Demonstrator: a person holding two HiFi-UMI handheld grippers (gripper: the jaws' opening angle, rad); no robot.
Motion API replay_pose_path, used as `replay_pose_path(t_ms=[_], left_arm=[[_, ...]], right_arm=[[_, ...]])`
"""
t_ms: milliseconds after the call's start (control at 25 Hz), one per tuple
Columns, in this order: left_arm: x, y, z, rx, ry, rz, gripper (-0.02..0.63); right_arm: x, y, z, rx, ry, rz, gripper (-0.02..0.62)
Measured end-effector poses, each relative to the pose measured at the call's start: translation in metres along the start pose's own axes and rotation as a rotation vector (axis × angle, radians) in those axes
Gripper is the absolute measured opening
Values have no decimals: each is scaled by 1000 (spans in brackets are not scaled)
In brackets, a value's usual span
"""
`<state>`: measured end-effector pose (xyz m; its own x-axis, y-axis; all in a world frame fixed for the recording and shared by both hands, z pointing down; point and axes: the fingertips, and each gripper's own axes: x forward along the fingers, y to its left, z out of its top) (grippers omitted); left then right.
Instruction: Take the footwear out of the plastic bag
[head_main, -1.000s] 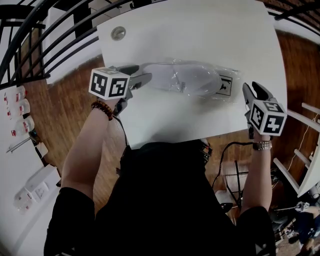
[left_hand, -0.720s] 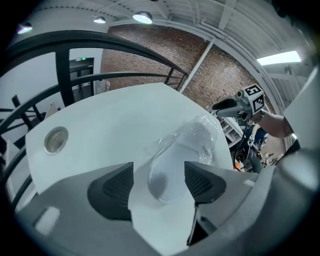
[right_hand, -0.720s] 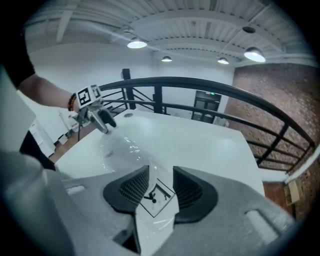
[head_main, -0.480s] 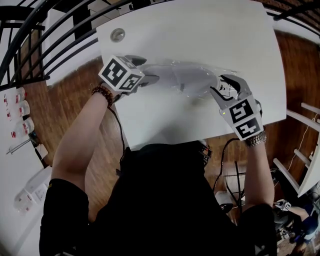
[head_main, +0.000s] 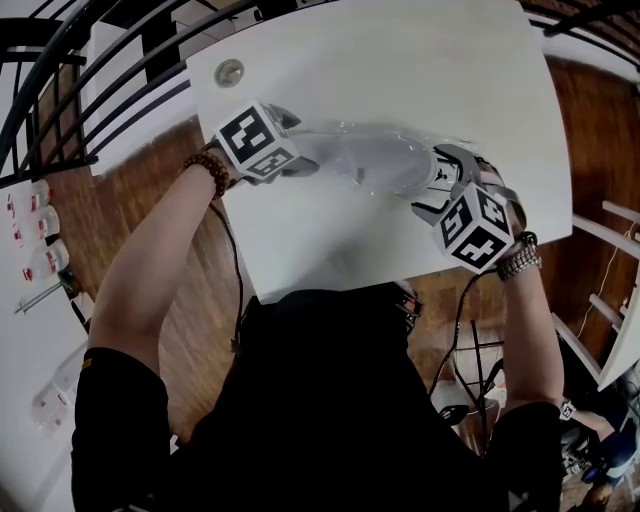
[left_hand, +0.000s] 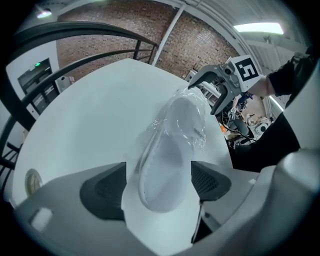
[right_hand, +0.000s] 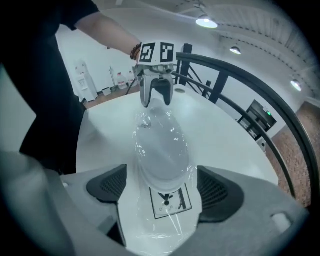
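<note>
Left gripper and right gripper are both opening wide and gripping nothing, each straddling an end of the footwear in its plastic bag on the table; closing on shoe plus film would likely drag both along.

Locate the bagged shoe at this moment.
In the head view the bagged shoe lies on the white table, one end between the opening jaws of the left tool, the other between those of the right tool.

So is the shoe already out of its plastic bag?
No, the white shoe lies fully wrapped inside the clear plastic bag.
</note>
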<state>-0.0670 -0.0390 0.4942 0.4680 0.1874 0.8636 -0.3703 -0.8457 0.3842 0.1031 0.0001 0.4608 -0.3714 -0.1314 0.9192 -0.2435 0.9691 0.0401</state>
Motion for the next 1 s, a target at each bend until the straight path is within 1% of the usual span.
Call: replay_pose_path(t_ms=[120,280,520,600,720,760,840,1000], left_arm=[[3,1,-4,35,47,-5,433],[7,1,-7,71,91,-7,429],[8,1,-8,103,106,-3,403],[9,0,-9,109,109,-7,379],[11,-1,-8,121,117,-5,373],[11,-2,-8,119,119,-10,366],[11,-5,-7,117,121,-24,333],[11,-4,-6,99,121,-29,320]], right_arm=[[9,-1,-11,-35,51,17,420],[17,2,-20,-25,72,42,420],[25,3,-24,-2,67,45,419],[28,3,-25,2,67,45,419],[30,2,-27,8,63,41,418],[31,2,-28,9,62,39,417],[32,2,-29,11,61,37,416],[35,2,-28,12,59,33,413]])
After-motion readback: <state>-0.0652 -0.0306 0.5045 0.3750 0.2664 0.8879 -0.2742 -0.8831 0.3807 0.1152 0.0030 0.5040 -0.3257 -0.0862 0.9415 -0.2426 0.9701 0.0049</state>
